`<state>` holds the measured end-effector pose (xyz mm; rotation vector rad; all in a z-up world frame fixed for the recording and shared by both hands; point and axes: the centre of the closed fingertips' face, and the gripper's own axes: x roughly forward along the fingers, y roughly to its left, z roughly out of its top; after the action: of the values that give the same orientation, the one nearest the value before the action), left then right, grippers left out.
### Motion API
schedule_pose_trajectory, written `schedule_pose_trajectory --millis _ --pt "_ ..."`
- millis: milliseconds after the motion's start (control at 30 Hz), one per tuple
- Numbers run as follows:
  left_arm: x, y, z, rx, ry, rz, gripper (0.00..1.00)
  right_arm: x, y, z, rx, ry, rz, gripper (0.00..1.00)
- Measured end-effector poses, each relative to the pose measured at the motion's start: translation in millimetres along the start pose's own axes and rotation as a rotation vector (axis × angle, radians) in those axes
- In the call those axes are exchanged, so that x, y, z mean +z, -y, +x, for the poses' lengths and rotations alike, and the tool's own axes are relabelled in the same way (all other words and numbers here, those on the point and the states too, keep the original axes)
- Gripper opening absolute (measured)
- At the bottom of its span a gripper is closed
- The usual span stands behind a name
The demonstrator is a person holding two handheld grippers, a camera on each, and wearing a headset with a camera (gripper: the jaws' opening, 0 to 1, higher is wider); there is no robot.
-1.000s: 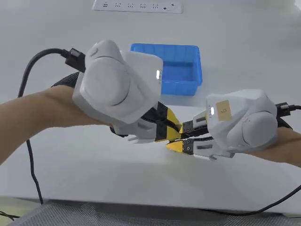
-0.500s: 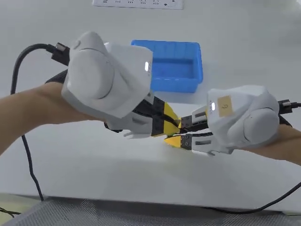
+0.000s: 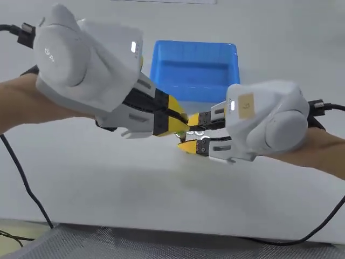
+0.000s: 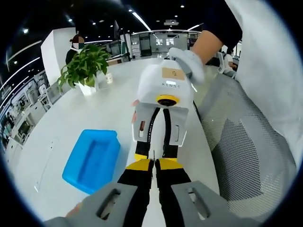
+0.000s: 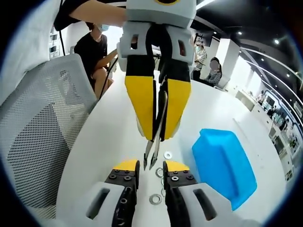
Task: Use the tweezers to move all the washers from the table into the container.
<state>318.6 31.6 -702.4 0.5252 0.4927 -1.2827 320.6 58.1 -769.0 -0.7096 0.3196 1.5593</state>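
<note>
The left gripper (image 5: 158, 134) was clamped on the tweezers (image 5: 152, 152), the right gripper (image 5: 151, 166) narrowly parted at their tips, near thin, likely slippery washers (image 5: 168, 154) probably best pinched across the rim

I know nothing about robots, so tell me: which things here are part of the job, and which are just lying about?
Part of the job:
tweezers, held in the left claw
washers
blue container

Just lying about:
potted plant
mesh chair
</note>
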Motion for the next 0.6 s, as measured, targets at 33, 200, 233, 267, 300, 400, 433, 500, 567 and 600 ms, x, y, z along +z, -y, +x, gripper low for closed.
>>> schedule_pose_trajectory --millis 33,200,233,267,300,400,433,500,567,600 --pt "-0.5 -1.4 -0.5 0.0 0.0 -0.004 0.07 -0.4 1.5 -0.3 -0.007 -0.001 -0.004 0.21" --pt "-4.1 -3.8 0.9 0.002 -0.014 0.017 0.07 -1.4 4.7 0.4 -0.009 0.004 0.023 0.21" --pt "-3.1 -4.6 0.9 0.004 -0.007 0.018 0.07 -1.6 5.6 0.7 -0.012 0.003 0.024 0.21" --pt "-2.2 -5.1 1.2 0.005 -0.004 0.02 0.07 -1.7 6.4 0.9 -0.014 0.004 0.028 0.21" --pt "-1.1 -6.1 1.8 0.007 0.001 0.024 0.07 -1.8 6.8 1.2 -0.014 0.005 0.034 0.21" --pt "-1.0 -9.0 2.9 0.009 0.006 0.033 0.07 -3.9 7.0 2.6 -0.013 -0.001 0.037 0.21" --pt "-1.3 -9.9 3.7 0.009 0.004 0.035 0.07 -4.6 7.1 3.0 -0.013 -0.002 0.038 0.21" --pt "-0.9 -10.8 6.3 0.009 0.008 0.04 0.07 -6.4 6.5 4.1 -0.01 -0.005 0.045 0.21" --pt "-1.6 -10.8 7.3 0.005 0.008 0.039 0.07 -8.2 5.9 4.8 -0.008 -0.01 0.045 0.21" --pt "-2.5 -10.9 7.7 0.005 0.004 0.04 0.07 -9.2 5.4 5.0 -0.005 -0.012 0.048 0.21"
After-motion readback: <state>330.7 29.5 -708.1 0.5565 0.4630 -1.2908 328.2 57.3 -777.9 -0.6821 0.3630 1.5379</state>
